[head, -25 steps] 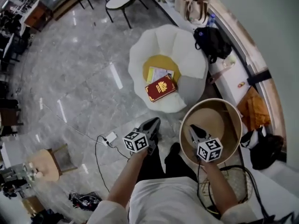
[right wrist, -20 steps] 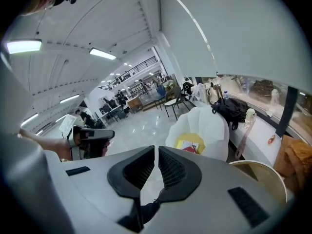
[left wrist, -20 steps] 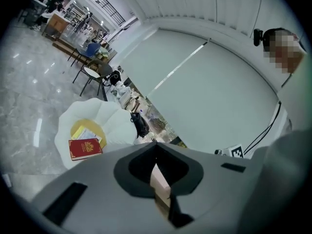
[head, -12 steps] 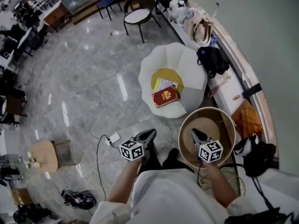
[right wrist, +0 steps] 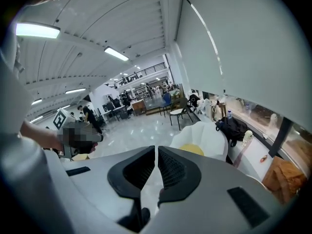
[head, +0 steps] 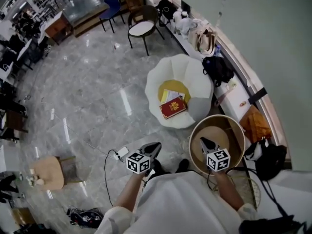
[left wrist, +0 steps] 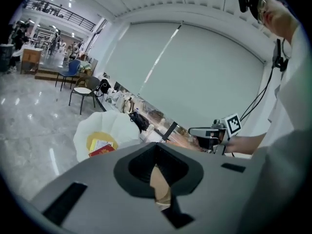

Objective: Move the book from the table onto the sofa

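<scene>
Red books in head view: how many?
1: the red book lies on the yellow round cushion of the white petal-shaped sofa, overlapping a pale booklet. Others may be hidden.

book (head: 172, 107): red | sofa (head: 157, 81): white | cushion (head: 171, 87): yellow | floor (head: 83, 96): grey marble

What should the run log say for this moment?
book: lying on sofa | left claw: shut, empty | right claw: shut, empty
</scene>
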Tool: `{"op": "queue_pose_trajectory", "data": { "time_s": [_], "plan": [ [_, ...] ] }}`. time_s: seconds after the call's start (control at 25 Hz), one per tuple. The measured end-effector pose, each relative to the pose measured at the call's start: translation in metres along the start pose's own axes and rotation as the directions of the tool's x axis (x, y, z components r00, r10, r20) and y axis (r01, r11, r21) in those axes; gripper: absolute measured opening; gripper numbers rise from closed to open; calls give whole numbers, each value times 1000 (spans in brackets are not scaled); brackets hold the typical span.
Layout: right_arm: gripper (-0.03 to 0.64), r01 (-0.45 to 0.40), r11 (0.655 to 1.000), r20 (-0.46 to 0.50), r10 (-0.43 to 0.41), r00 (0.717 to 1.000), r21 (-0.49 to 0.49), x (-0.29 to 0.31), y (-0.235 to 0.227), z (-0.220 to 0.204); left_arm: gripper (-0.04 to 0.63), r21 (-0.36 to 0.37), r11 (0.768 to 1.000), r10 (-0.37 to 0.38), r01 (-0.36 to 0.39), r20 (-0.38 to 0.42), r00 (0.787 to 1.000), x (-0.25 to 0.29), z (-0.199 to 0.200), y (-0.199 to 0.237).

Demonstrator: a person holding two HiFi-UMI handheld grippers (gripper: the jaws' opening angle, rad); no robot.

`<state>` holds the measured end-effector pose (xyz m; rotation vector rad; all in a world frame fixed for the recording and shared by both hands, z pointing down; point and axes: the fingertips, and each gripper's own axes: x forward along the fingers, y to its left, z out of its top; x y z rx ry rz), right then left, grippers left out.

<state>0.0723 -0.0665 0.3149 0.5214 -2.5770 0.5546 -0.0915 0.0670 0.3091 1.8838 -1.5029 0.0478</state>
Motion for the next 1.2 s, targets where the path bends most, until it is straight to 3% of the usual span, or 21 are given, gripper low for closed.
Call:
{"op": "queue_pose_trajectory", "data": {
  "time_s": [0.44, 1.2],
  "plan": [
    [43, 67, 997, 79, -71, 994, 45, -10, 35, 14, 2, 14, 999, -47, 46, 49, 998, -48, 25, 10],
    [43, 90, 994, 118, -97, 988, 66, -15, 25, 26, 2, 12, 996, -84, 84, 48, 995, -35, 38, 10]
  ]
}}
